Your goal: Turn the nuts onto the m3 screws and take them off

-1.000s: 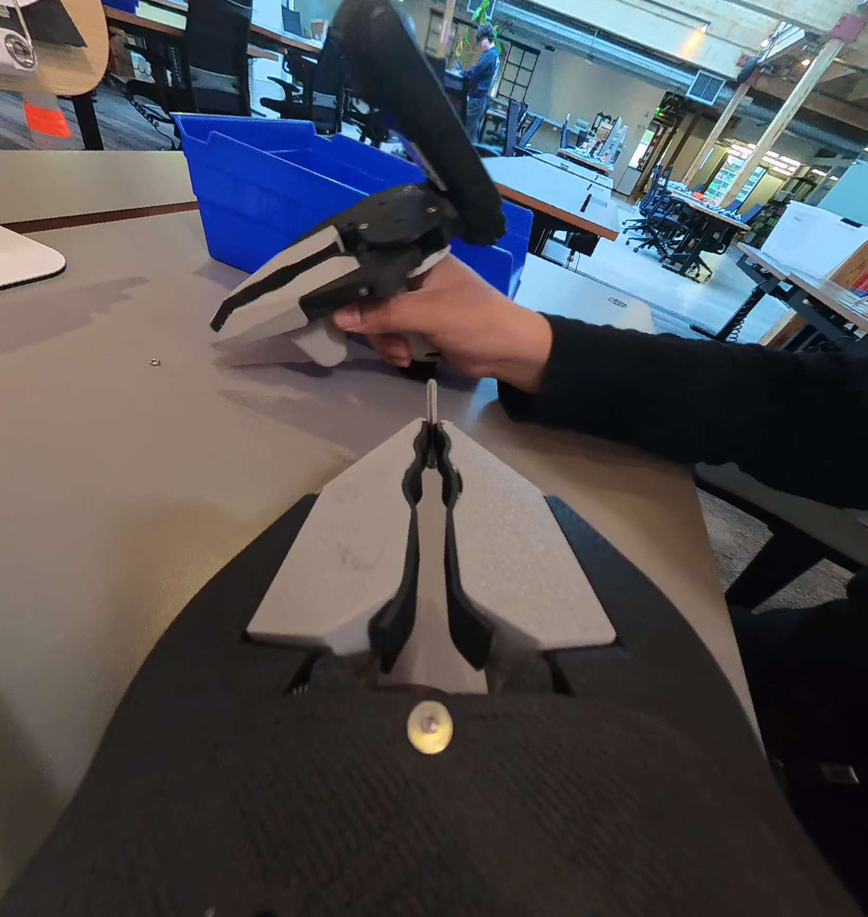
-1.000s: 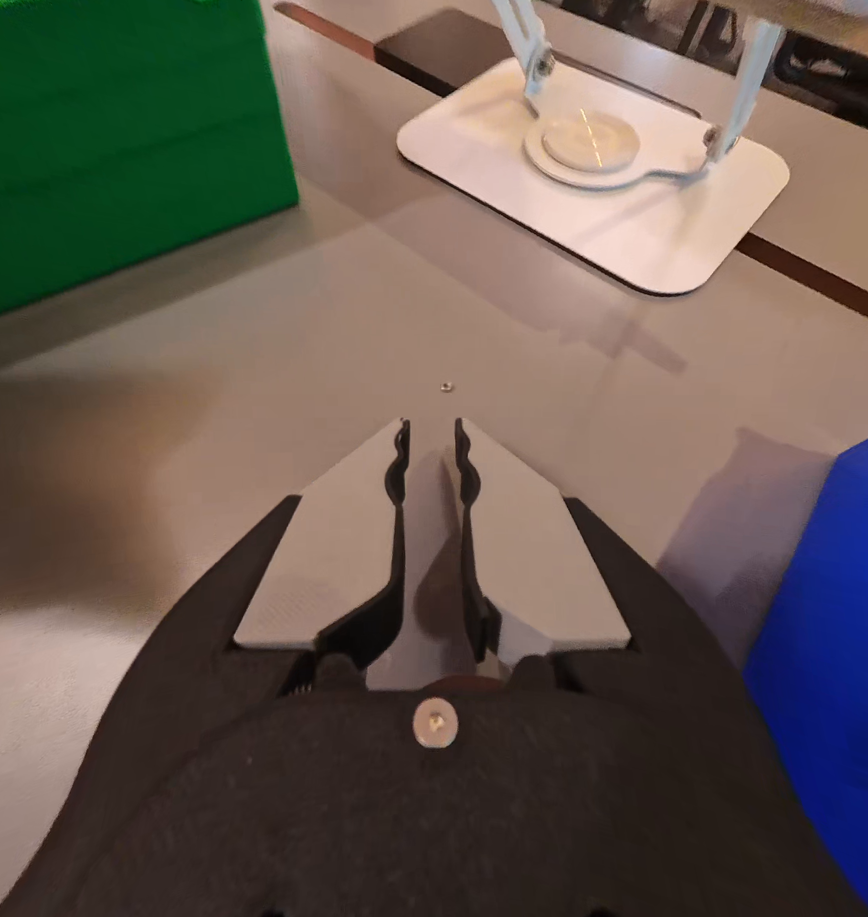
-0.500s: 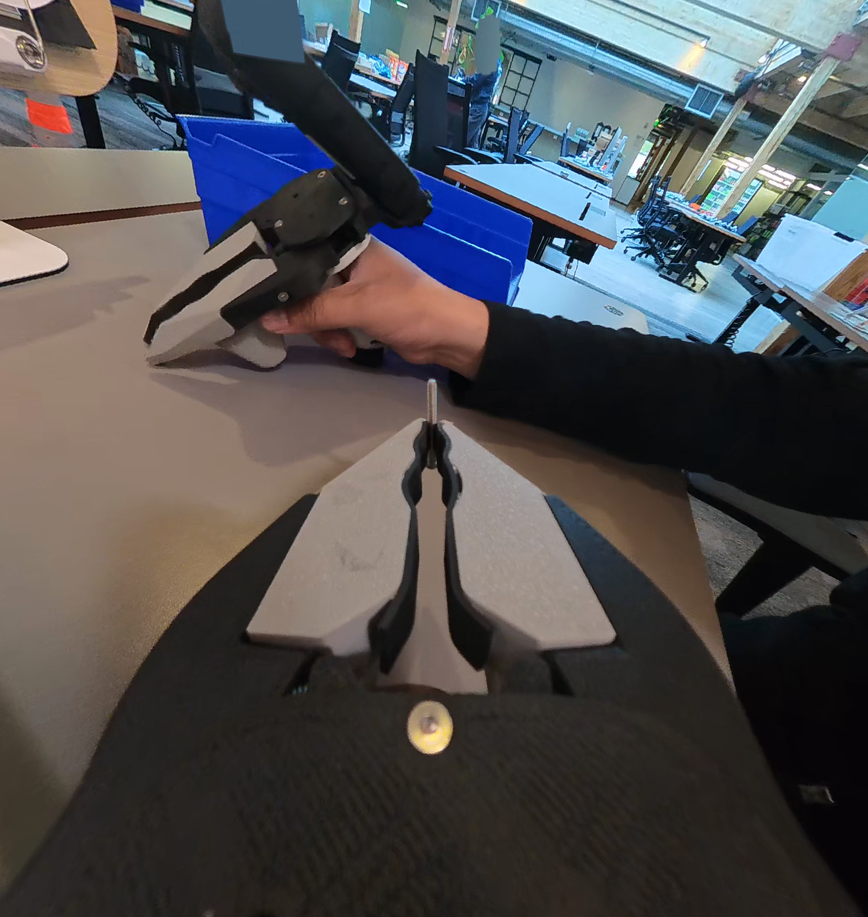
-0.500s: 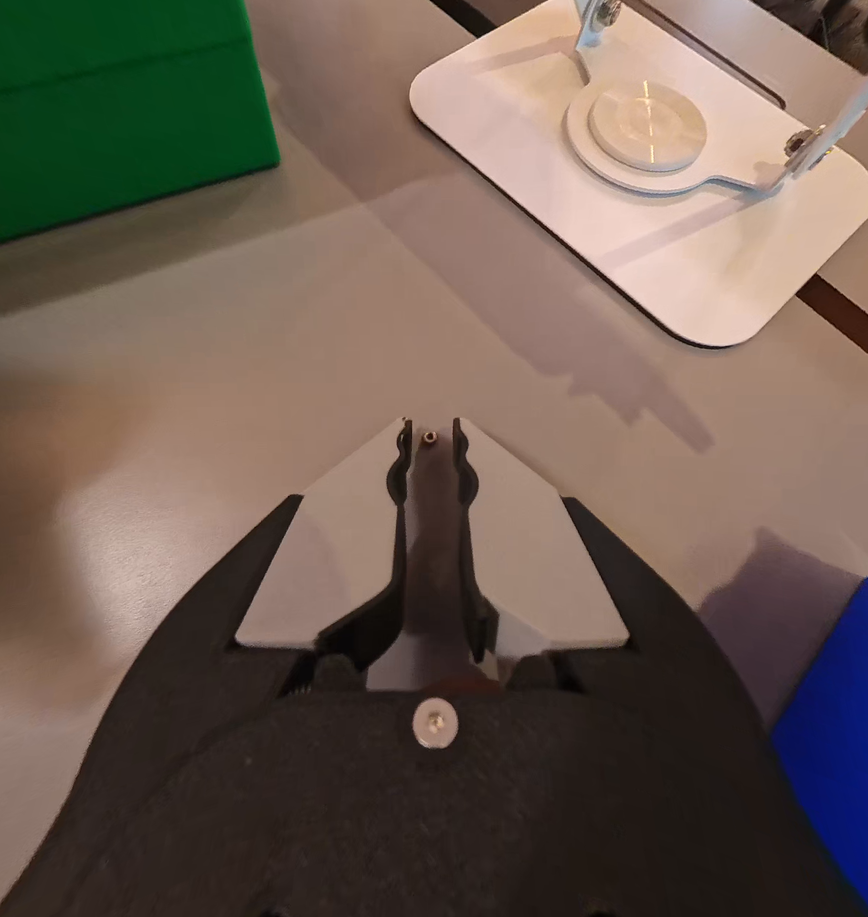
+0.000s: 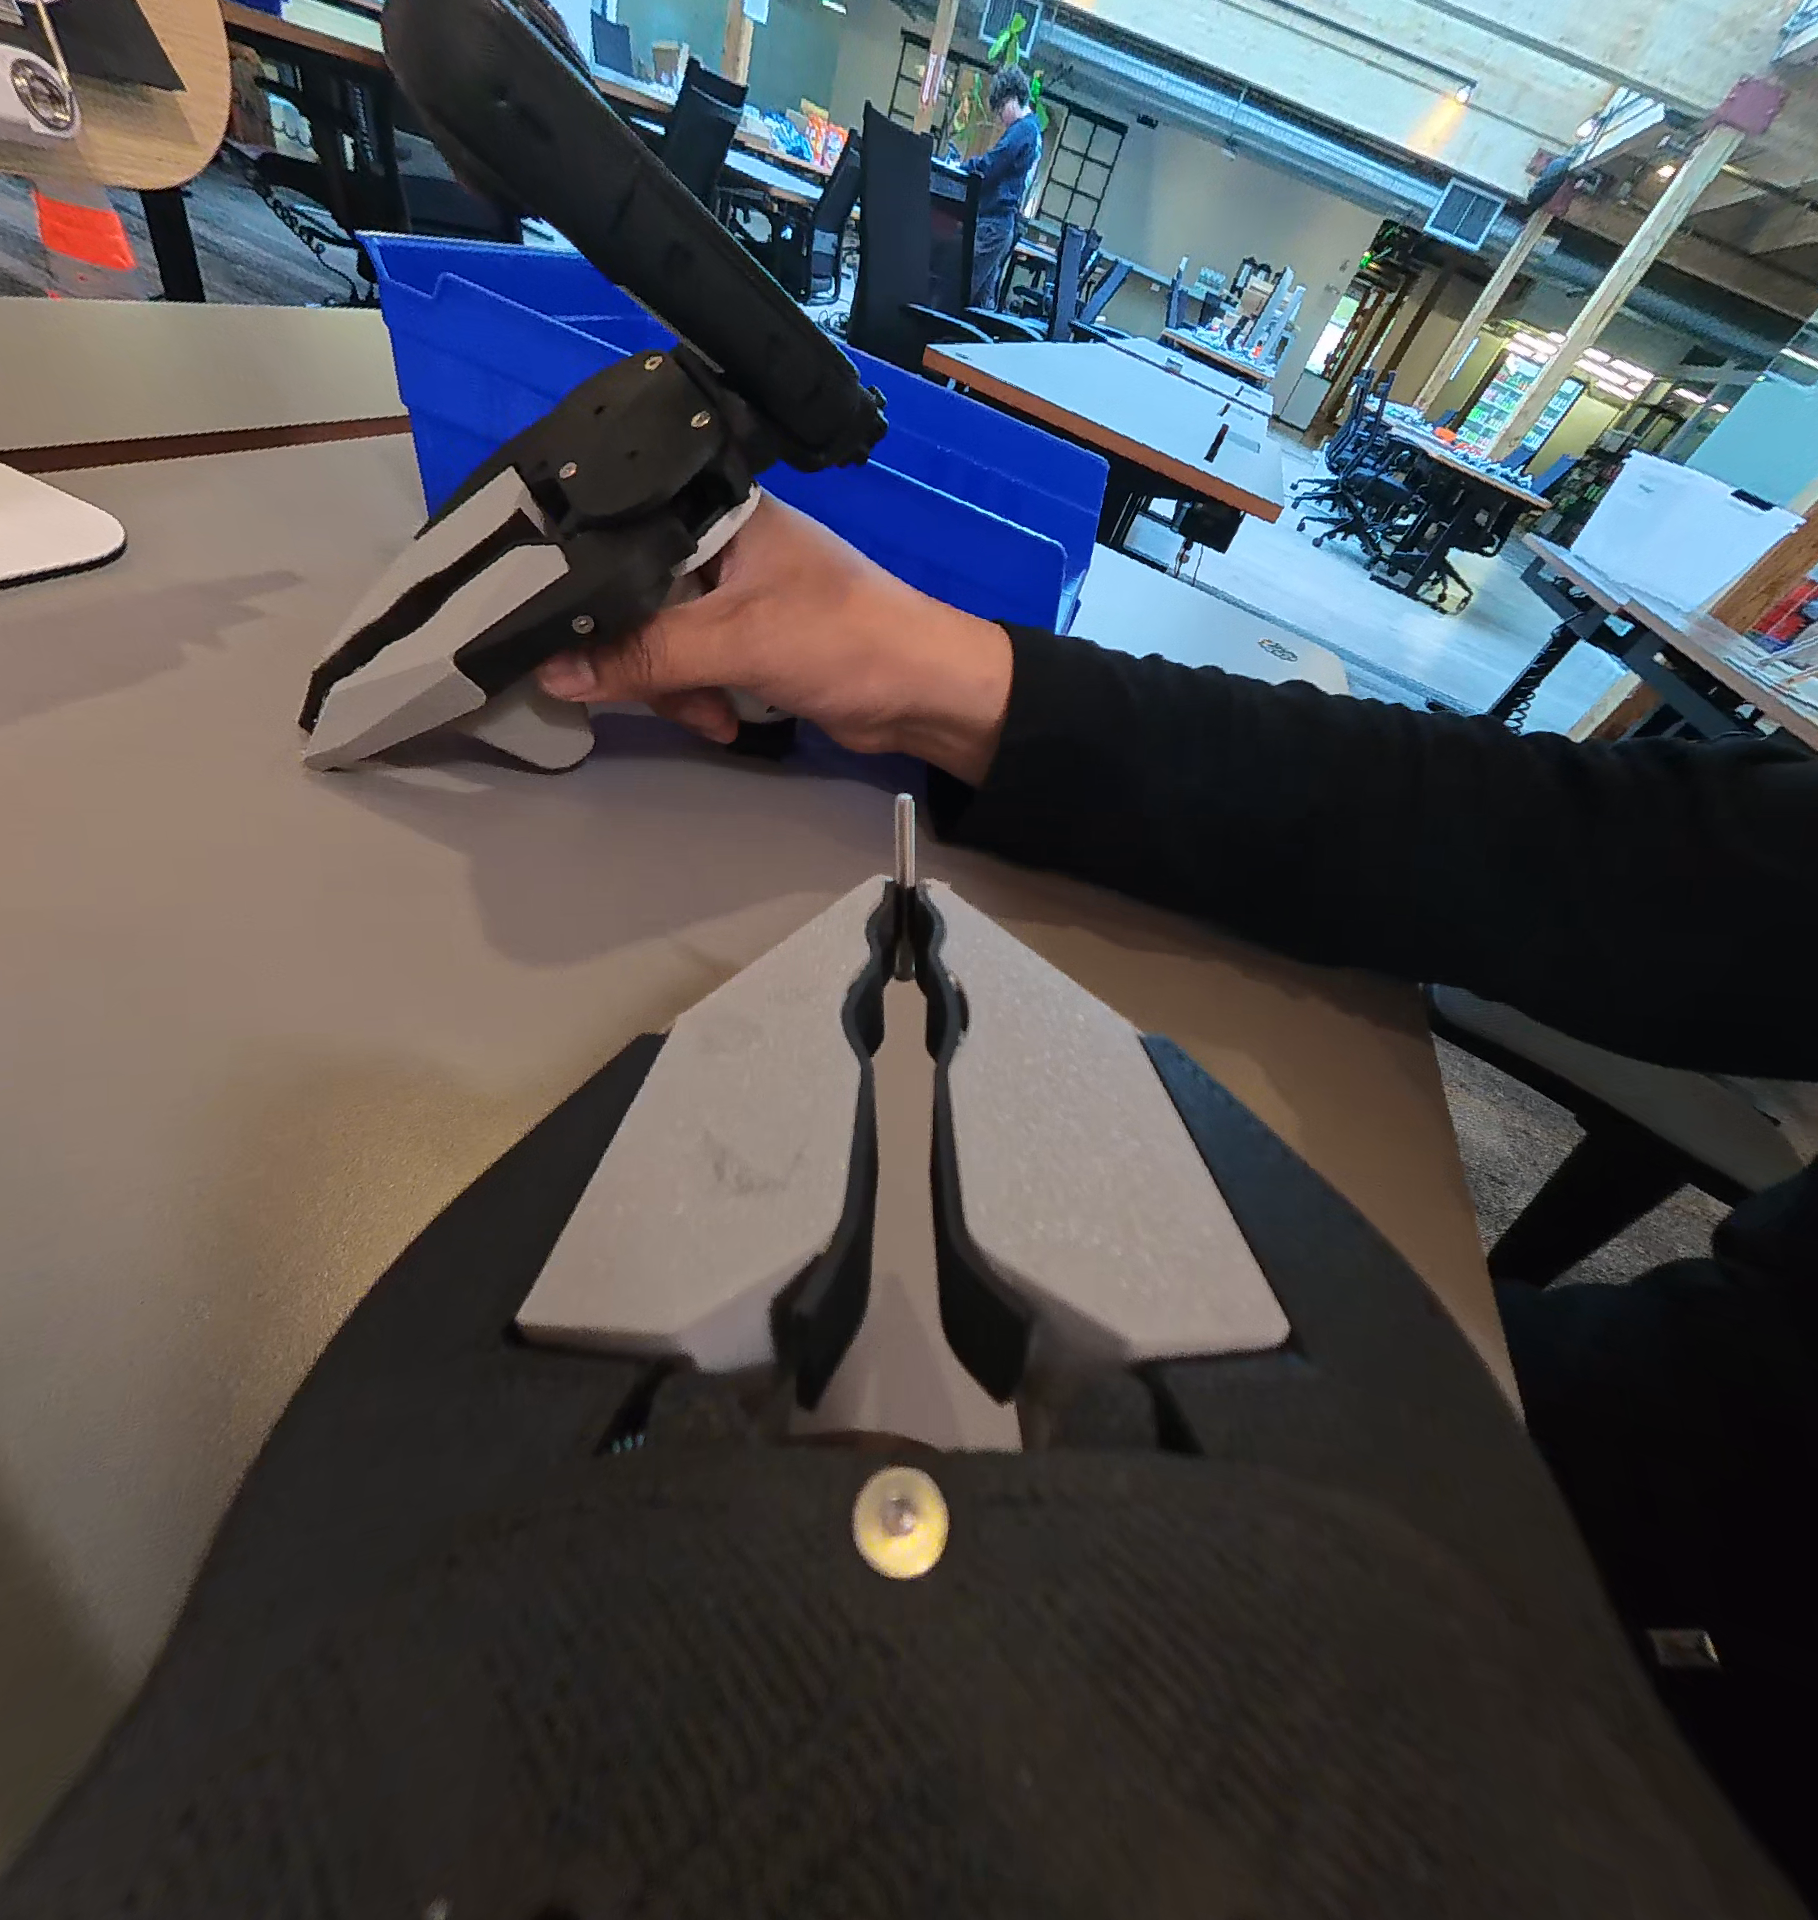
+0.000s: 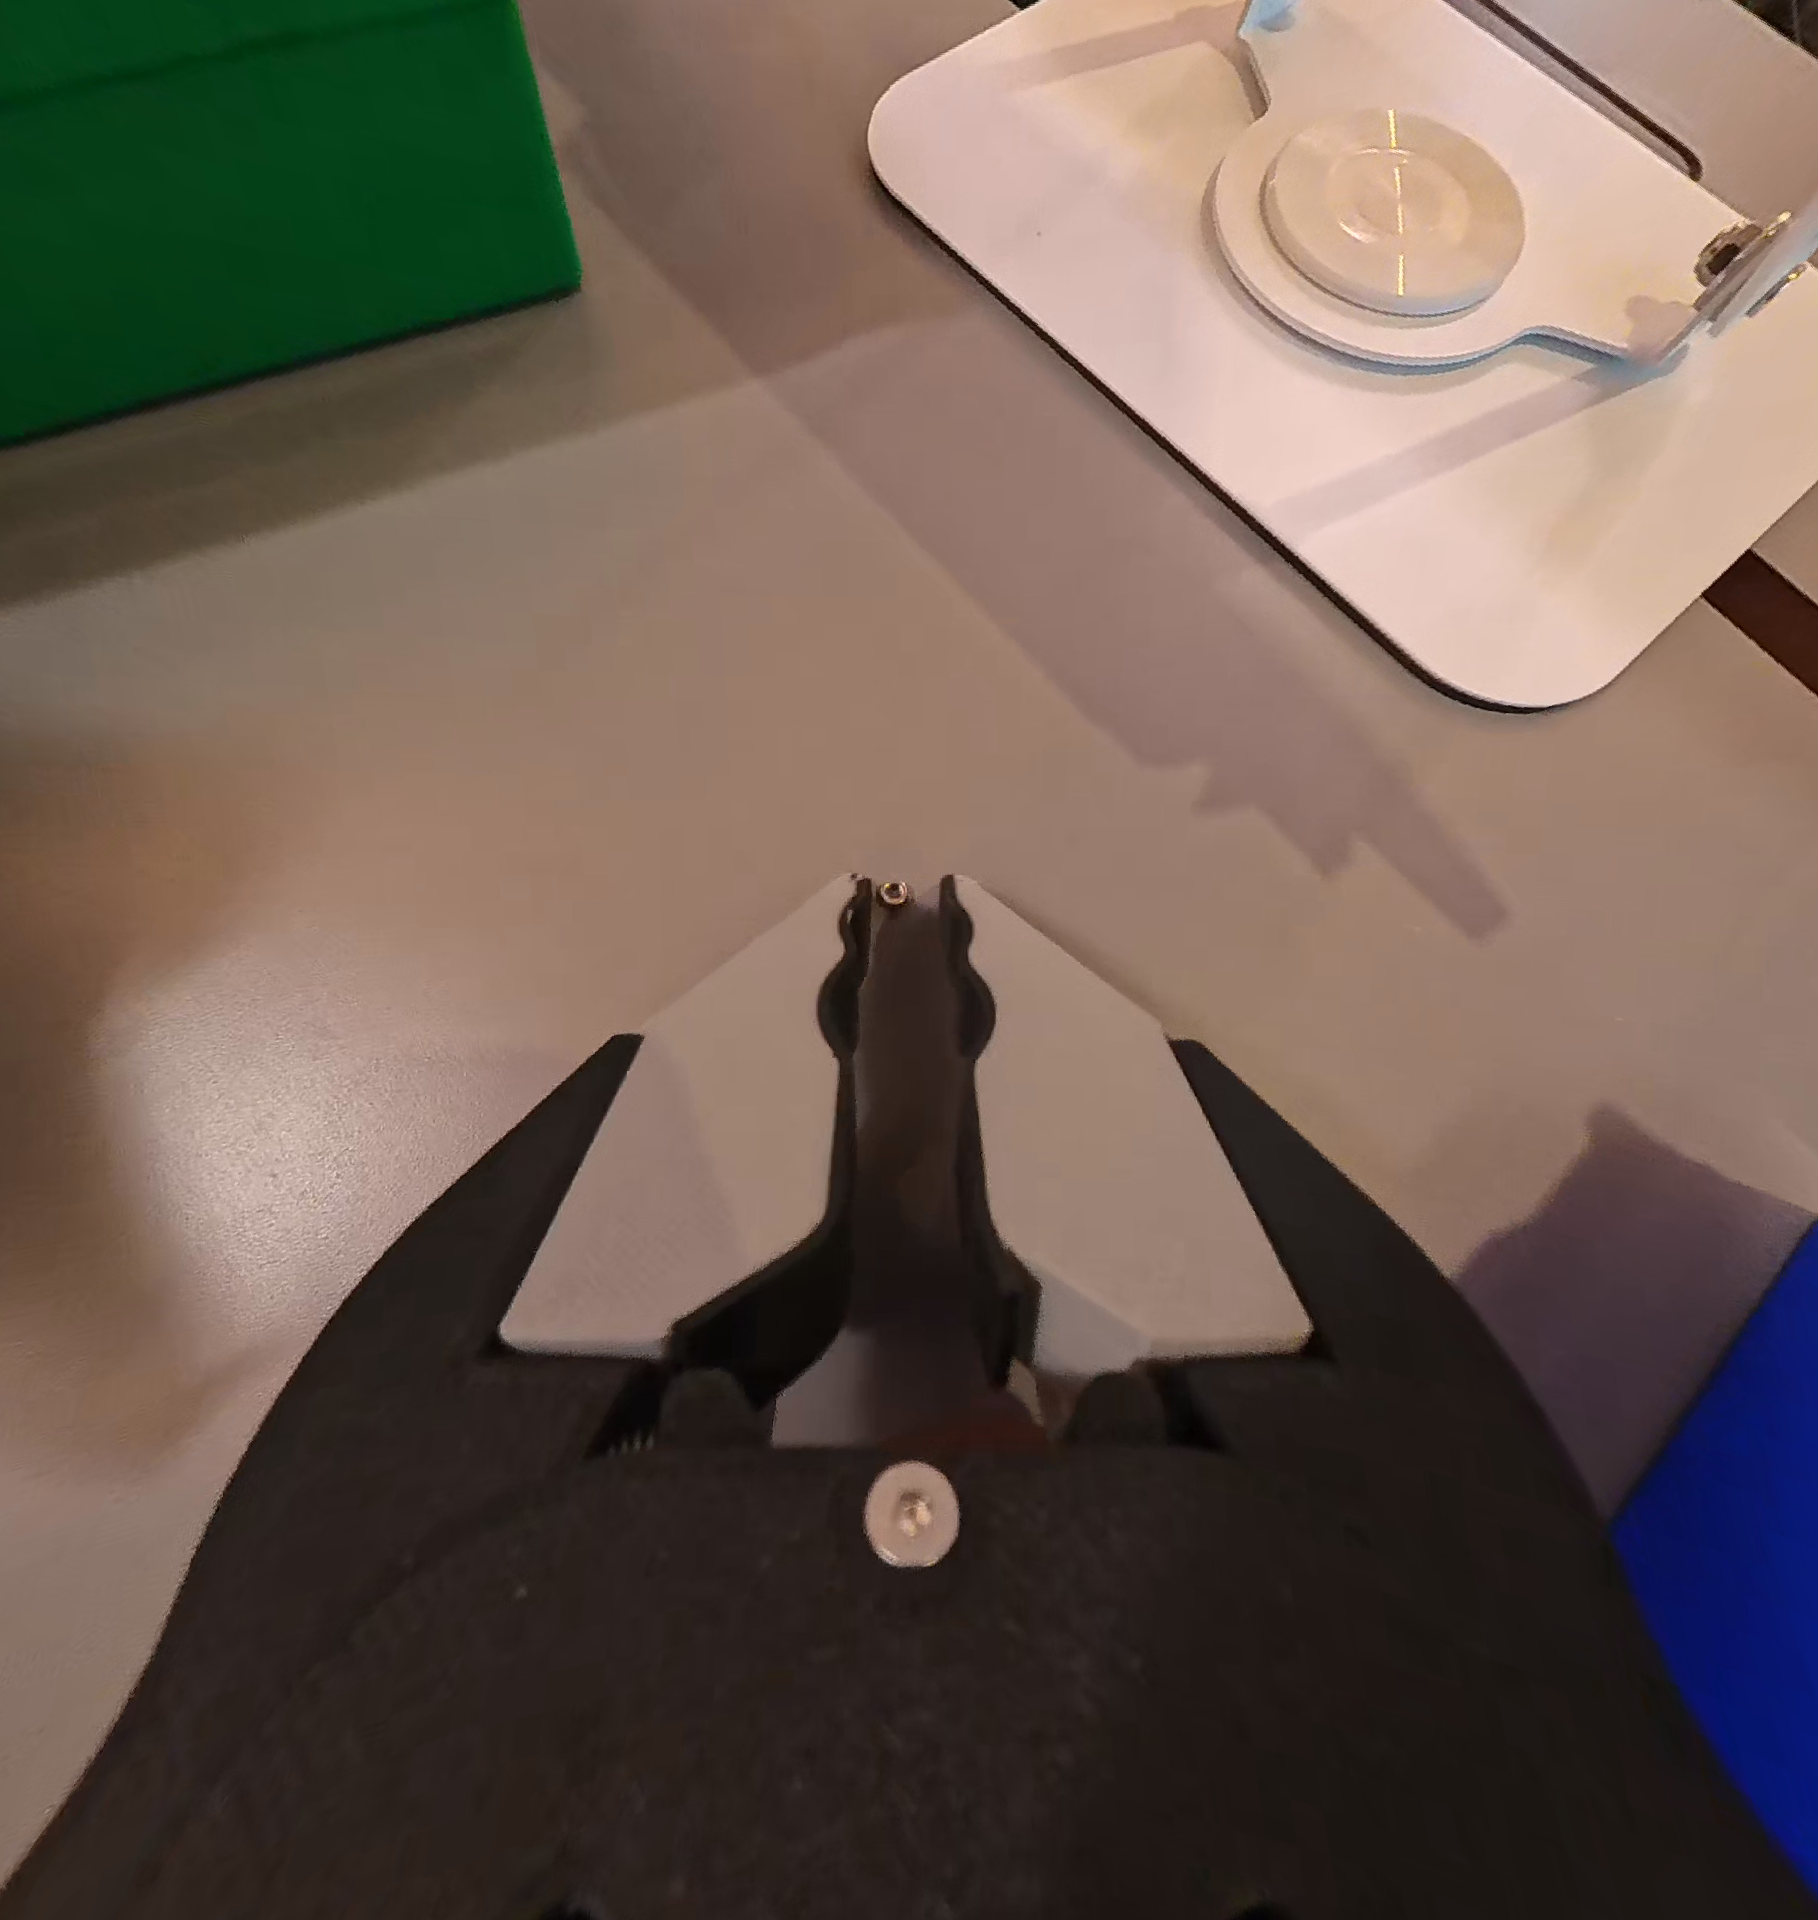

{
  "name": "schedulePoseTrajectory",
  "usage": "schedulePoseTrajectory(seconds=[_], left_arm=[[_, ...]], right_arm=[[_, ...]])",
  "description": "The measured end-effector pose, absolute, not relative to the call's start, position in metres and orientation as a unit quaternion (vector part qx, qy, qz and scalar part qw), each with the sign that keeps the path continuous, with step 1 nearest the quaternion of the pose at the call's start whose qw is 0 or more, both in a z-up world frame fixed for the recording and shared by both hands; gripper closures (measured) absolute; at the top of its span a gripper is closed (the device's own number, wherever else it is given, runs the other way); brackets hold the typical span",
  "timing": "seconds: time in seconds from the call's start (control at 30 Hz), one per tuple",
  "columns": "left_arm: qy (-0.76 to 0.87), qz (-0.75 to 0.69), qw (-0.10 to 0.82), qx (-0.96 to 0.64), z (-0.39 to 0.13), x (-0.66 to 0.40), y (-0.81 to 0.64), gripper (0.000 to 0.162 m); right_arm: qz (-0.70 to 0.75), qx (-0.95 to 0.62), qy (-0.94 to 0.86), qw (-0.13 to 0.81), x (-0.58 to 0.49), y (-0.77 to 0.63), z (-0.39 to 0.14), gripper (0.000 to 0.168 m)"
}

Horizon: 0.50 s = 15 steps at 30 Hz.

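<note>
Screw pinched upright in the closed left gripper, tip poking out past the fingers. Right gripper tipped down onto the grey table, narrow gap left between its fingers. Nut lying flat right in that gap, nearer the left finger, not squeezed.

Bright bare metal on the screw, thin and shiny. Grainy matt grey plastic on the left gripper fingers, black textured shell behind. Same matt grey and black on the right gripper. Tiny glinting metal nut. Smooth, faintly sheened grey table. Glossy blue plastic bin. Smooth green plastic box. Satin white base plate with a brushed metal disc. Dark knitted cloth sleeve.
</note>
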<state>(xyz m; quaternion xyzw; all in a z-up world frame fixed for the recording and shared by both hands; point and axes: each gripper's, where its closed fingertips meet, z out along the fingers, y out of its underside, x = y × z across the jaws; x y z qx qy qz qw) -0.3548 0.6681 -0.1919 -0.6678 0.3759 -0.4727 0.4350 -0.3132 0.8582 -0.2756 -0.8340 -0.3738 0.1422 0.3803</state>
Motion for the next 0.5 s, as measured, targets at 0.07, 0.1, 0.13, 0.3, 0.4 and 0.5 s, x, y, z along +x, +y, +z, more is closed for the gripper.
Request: schedulePoseTrajectory(seconds=[0.07, 0.1, 0.13, 0.3, 0.4, 0.5], left_arm=[[0.377, -0.472, 0.434, -0.669, -0.1930, -0.3543, 0.6680, 0.162], [0.377, -0.472, 0.433, -0.669, -0.1934, -0.3540, 0.6679, 0.162], [0.378, -0.472, 0.432, -0.670, -0.1940, -0.3537, 0.6677, 0.162], [0.379, -0.471, 0.429, -0.671, -0.1957, -0.3529, 0.6673, 0.162], [0.378, -0.471, 0.428, -0.672, -0.1965, -0.3530, 0.6680, 0.162], [0.377, -0.472, 0.427, -0.673, -0.1966, -0.3535, 0.6685, 0.162]], right_arm=[[0.141, -0.833, -0.375, 0.381, -0.3135, 0.8585, -0.2757, 0.159], [0.141, -0.833, -0.375, 0.381, -0.3135, 0.8591, -0.2757, 0.160], [0.142, -0.834, -0.374, 0.380, -0.3133, 0.8597, -0.2757, 0.161], [0.140, -0.836, -0.370, 0.381, -0.3122, 0.8611, -0.2758, 0.166], [0.126, -0.832, -0.378, 0.386, -0.3126, 0.8606, -0.2758, 0.166], [0.113, -0.829, -0.385, 0.390, -0.3127, 0.8597, -0.2758, 0.166]])
